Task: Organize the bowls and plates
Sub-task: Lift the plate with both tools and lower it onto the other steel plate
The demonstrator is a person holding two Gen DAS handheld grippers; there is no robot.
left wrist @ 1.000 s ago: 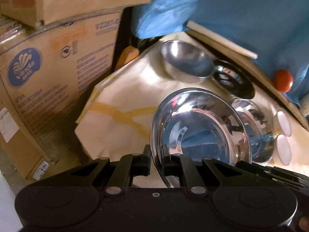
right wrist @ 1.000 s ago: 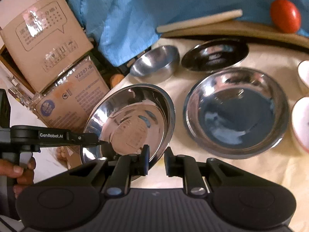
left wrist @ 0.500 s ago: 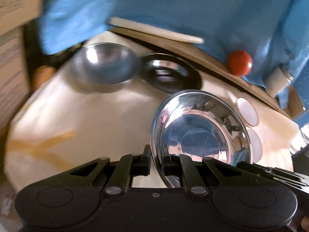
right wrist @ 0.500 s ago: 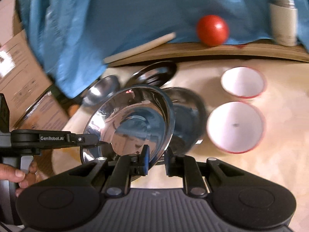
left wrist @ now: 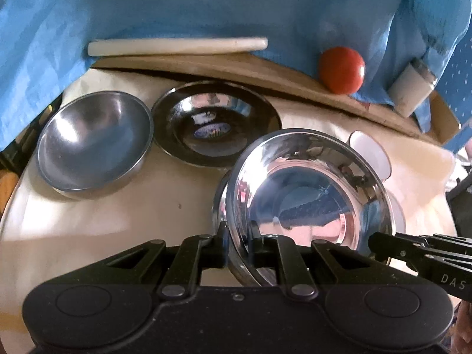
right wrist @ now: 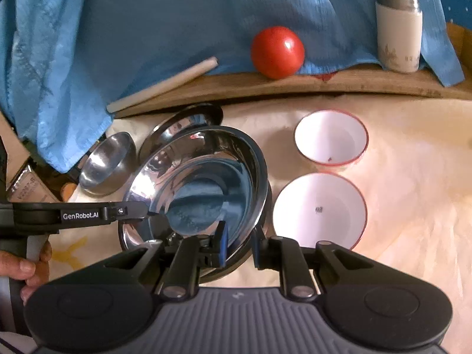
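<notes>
steel plate [right wrist: 203,188] clamped at rim by both left hand-held gripper [left wrist: 238,237] and right hand-held gripper [right wrist: 237,240], over second steel plate beneath. bowls ahead unsorted, stacking barely begun.

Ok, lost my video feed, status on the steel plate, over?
Left gripper and right gripper both clamped on steel plate. Plate tilted over larger steel dish. White bowls close beside.

Warm, bright light washes out the cream surface [right wrist: 413,177] at right; steel plate [left wrist: 309,203] shows glare; fisheye edges bend, slightly soft.
</notes>
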